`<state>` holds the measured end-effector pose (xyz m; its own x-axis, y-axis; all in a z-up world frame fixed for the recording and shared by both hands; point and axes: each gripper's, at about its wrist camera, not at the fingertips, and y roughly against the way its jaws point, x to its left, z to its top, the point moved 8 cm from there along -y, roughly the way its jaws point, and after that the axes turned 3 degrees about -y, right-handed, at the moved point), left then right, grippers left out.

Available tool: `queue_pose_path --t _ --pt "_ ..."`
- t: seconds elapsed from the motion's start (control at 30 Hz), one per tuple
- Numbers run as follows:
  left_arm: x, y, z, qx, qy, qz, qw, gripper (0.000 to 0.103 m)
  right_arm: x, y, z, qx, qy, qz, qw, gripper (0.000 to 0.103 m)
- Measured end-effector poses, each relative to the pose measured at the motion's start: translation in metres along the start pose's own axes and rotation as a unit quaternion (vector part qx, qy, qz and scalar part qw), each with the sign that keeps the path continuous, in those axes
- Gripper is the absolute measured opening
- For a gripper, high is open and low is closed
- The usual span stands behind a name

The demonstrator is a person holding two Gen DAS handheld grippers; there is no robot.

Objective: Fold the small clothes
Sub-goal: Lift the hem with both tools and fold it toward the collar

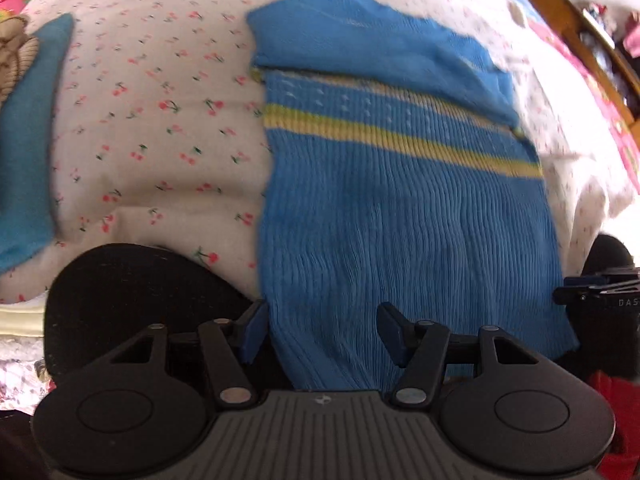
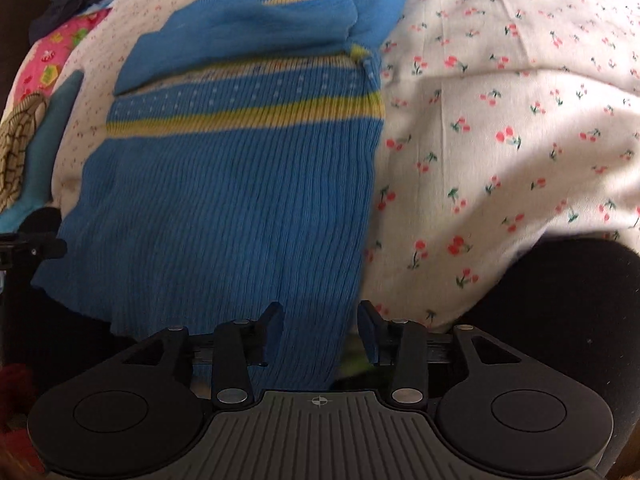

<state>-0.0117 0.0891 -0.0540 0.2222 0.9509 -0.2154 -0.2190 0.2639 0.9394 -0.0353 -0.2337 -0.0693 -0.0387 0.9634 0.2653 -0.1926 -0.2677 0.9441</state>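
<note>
Blue ribbed knit sweater with yellow stripe (image 1: pixel 400 208) fills frame centre, sleeves folded across top, lying on white cherry-print bedsheet (image 1: pixel 160 120). Your left tool (image 1: pixel 320 334) spread wide, straddling hem; right tool (image 2: pixel 320 330) likewise, hem between fingers ungripped. Teal cloth (image 1: pixel 28 140) far left.

Both grippers sit level, side by side: the left gripper (image 1: pixel 322 334) with jaws spread wide, the right gripper (image 2: pixel 322 332) with jaws likewise parted.
</note>
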Motion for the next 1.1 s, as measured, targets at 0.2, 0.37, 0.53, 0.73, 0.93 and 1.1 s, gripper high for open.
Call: queue_pose_path --t 0.2,0.37,0.53,0.73,0.93,1.1 --pt "-0.004 -0.013 -0.006 0.050 -0.033 0.026 0.9978 0.063 0.004 -0.019 -0.018 0.043 -0.010 0.017 0.999 0.047" --pt "-0.005 -0.017 -0.007 0.065 -0.029 0.027 0.9971 0.043 -0.001 -0.024 -0.016 0.051 -0.039 0.053 0.997 0.041" --pt "0.000 -0.010 -0.012 0.059 0.011 -0.022 0.9979 0.017 -0.011 -0.015 -0.018 0.038 -0.083 0.106 0.990 0.010" --pt "0.000 0.001 -0.003 -0.002 0.108 -0.132 0.9854 0.012 -0.019 0.009 -0.011 -0.041 -0.166 0.192 0.966 0.008" --pt "-0.007 0.029 0.054 -0.109 0.160 -0.236 0.9522 0.012 -0.012 0.049 0.036 -0.148 -0.190 0.266 0.933 0.007" --pt "0.001 0.033 0.122 -0.185 0.181 -0.274 0.9265 0.012 -0.010 0.058 0.106 -0.214 -0.218 0.301 0.903 0.008"
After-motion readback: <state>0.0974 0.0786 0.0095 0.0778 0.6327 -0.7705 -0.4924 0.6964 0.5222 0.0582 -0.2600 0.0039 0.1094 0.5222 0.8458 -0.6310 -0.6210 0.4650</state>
